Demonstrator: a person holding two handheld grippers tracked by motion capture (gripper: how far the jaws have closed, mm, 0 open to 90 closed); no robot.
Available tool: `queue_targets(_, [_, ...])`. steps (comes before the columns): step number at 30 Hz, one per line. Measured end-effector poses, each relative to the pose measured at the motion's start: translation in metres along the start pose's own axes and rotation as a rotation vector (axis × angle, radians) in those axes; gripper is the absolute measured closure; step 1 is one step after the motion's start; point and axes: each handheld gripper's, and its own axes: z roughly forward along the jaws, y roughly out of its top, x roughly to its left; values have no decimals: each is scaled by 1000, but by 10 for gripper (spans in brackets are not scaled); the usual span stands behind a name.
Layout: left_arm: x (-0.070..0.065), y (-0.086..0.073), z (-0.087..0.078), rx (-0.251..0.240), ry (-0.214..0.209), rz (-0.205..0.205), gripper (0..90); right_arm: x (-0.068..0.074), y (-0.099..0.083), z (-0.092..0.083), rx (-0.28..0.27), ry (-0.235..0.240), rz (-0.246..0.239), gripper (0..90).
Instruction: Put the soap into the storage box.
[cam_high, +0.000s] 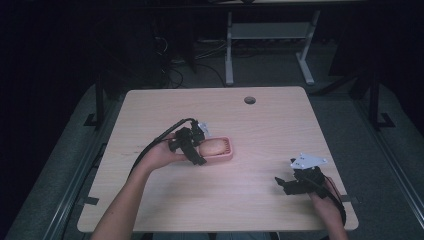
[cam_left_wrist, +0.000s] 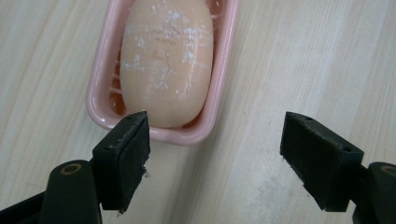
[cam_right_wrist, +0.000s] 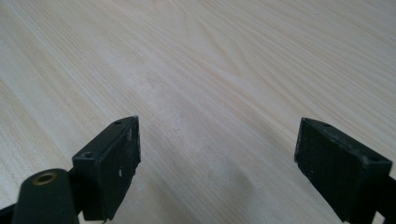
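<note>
A pale peach bar of soap (cam_left_wrist: 166, 60) lies in a pink soap dish (cam_left_wrist: 100, 100) on the wooden table (cam_high: 260, 125). In the high view the soap (cam_high: 214, 146) and dish (cam_high: 230, 149) sit near the table's middle. My left gripper (cam_high: 196, 149) stands open at the dish's left end, just short of it, nothing between its jaws (cam_left_wrist: 215, 149). My right gripper (cam_high: 285, 184) is open low over bare wood near the front right, its jaws wide apart (cam_right_wrist: 217, 158).
A round cable hole (cam_high: 249, 100) sits near the table's far edge. Beyond the table stands a white table frame (cam_high: 270, 37) on a dark floor. Cables trail from both grippers toward the person.
</note>
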Motion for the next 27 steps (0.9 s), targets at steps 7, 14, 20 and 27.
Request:
queue_targets(7, [-1, -5, -2, -2, -1, -9, 238, 0, 0, 0, 1, 3, 0, 138])
queue_targets(14, [-4, -13, -1, -1, 2, -17, 238, 0, -1, 0, 4, -1, -2, 138])
queue_targets(20, [-7, -19, -2, -6, 2, -29, 237, 0, -1, 1, 7, -2, -4, 138])
queue_targets(27, [-10, -27, -2, -4, 3, -35, 237, 0, -1, 1, 9, -2, -8, 138])
